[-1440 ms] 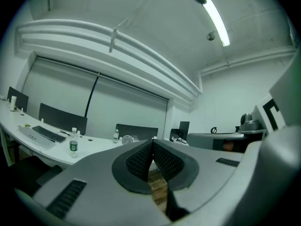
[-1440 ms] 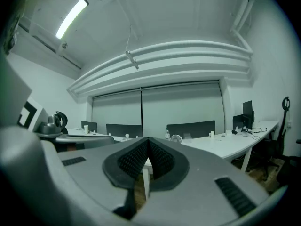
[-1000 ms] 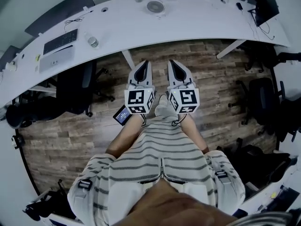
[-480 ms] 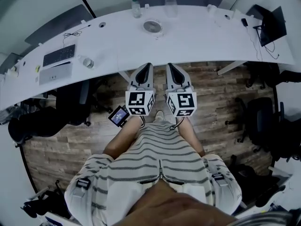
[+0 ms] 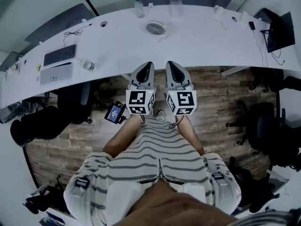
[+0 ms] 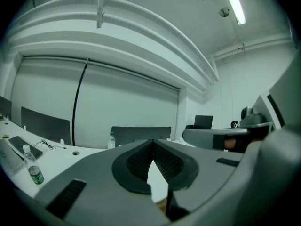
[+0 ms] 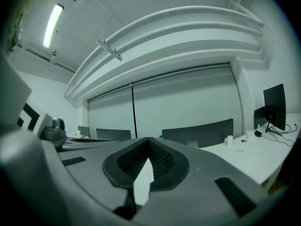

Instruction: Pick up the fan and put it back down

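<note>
The fan (image 5: 155,28), small, round and white, lies on the curved white table (image 5: 202,39) toward its far edge, straight ahead of me. My left gripper (image 5: 146,66) and right gripper (image 5: 171,65) are held side by side, tips at the table's near edge, well short of the fan. Both are shut with nothing between the jaws. In the left gripper view the left gripper's (image 6: 153,145) dark pads meet at the tip; the right gripper view shows the same for the right gripper (image 7: 148,142). The fan is hidden behind the jaws in both gripper views.
A keyboard (image 5: 59,55), a grey laptop (image 5: 56,72) and a small bottle (image 5: 86,65) are on the table's left part. A bottle (image 5: 138,7) and a glass (image 5: 176,6) stand at the far edge. A monitor (image 5: 281,32) is at the right. Office chairs (image 5: 75,95) stand below.
I have come closer to the table; its near edge has slid toward the grippers' tips and the fan sits lower in view. Both grippers stay shut and side by side.
</note>
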`<move>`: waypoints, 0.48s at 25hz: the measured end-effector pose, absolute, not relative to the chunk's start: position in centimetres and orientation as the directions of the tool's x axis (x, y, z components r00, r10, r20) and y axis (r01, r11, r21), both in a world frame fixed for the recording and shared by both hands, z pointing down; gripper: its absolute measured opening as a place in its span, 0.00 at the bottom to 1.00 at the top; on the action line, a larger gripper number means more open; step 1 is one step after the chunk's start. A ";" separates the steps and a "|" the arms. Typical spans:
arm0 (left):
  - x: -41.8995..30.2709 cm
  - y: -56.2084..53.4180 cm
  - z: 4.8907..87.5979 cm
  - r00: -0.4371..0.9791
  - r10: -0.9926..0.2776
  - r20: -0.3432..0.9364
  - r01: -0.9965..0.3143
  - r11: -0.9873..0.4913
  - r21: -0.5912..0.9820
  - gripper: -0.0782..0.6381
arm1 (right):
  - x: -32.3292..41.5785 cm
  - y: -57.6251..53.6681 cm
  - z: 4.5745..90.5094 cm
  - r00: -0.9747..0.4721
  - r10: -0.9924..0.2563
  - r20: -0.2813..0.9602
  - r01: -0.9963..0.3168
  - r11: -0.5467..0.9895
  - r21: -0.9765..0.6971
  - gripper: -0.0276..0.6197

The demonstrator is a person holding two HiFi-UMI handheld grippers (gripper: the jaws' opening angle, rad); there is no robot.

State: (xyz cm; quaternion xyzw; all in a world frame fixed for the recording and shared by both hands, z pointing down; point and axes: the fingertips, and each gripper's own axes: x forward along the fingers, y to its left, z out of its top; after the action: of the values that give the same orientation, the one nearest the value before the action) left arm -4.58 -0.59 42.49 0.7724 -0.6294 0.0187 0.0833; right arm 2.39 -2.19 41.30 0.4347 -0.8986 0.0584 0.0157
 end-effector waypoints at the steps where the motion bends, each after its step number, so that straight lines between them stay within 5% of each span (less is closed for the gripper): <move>1: -4.9 -1.2 42.6 0.210 -0.969 0.133 -0.975 -0.197 0.105 0.12 | 2.0 -2.8 41.3 -0.619 -0.782 0.078 -0.785 0.613 -0.088 0.06; 12: -10.7 -8.3 41.5 0.251 -0.964 0.087 -0.964 -0.241 0.109 0.12 | -2.0 -10.0 40.5 -0.556 -0.829 0.064 -0.831 0.552 -0.074 0.06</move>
State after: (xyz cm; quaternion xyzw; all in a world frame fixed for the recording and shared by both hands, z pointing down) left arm -10.71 -8.28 41.47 0.7878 -0.6120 0.0011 0.0699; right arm -2.00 -9.99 40.54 0.4711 -0.8807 0.0479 0.0106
